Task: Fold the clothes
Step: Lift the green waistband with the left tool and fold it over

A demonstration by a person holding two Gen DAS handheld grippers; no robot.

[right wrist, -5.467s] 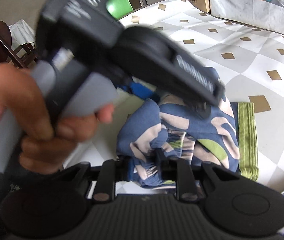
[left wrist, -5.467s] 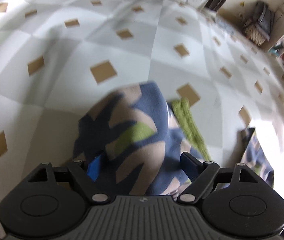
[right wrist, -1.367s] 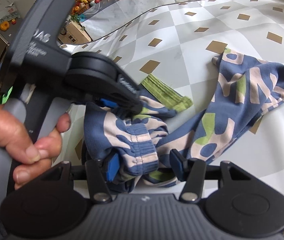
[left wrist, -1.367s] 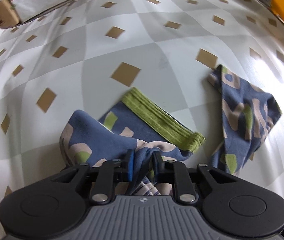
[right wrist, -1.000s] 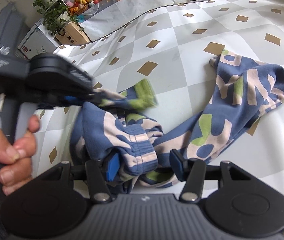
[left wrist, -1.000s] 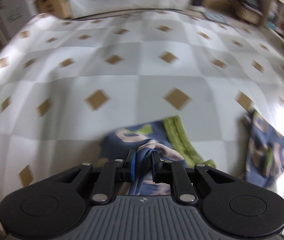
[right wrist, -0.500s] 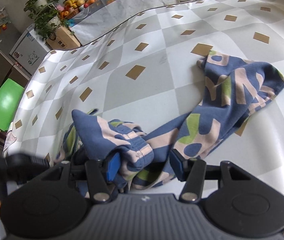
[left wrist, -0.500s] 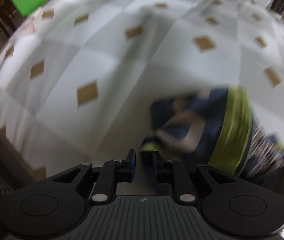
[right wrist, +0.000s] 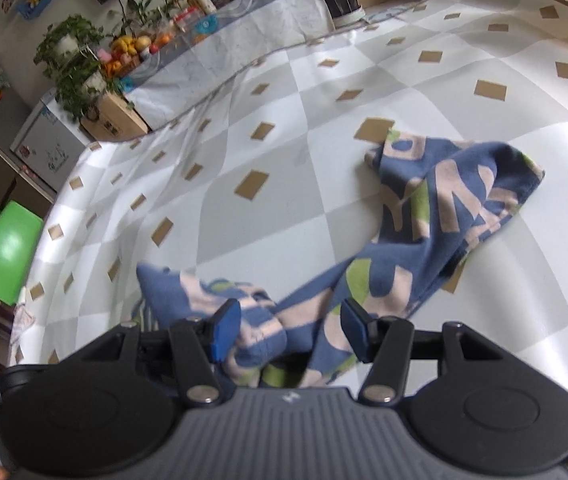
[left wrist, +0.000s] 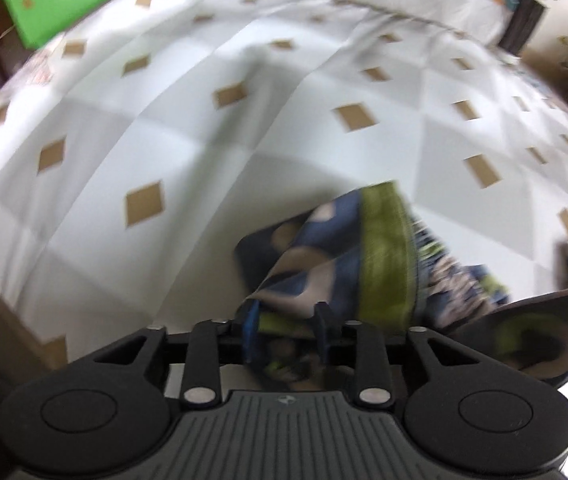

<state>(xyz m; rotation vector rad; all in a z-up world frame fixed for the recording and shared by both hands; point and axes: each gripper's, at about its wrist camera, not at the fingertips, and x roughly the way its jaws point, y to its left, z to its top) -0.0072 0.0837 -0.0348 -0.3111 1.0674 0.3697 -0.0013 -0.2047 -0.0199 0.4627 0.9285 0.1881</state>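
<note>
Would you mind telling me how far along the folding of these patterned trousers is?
Early stage. Done: nothing tidy yet; the patterned trousers lie crumpled on the checked tablecloth. In hand: the left claw is opening with the green waistband end between its pads; the right claw straddles a bunched leg cuff. Left: flattening the legs and making every fold.

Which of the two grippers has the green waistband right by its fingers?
The left gripper: the green waistband lies just beyond it. The right gripper shows only patterned blue fabric.

No readable text, labels or numbers, small embossed logo on each tool body illegible
</note>
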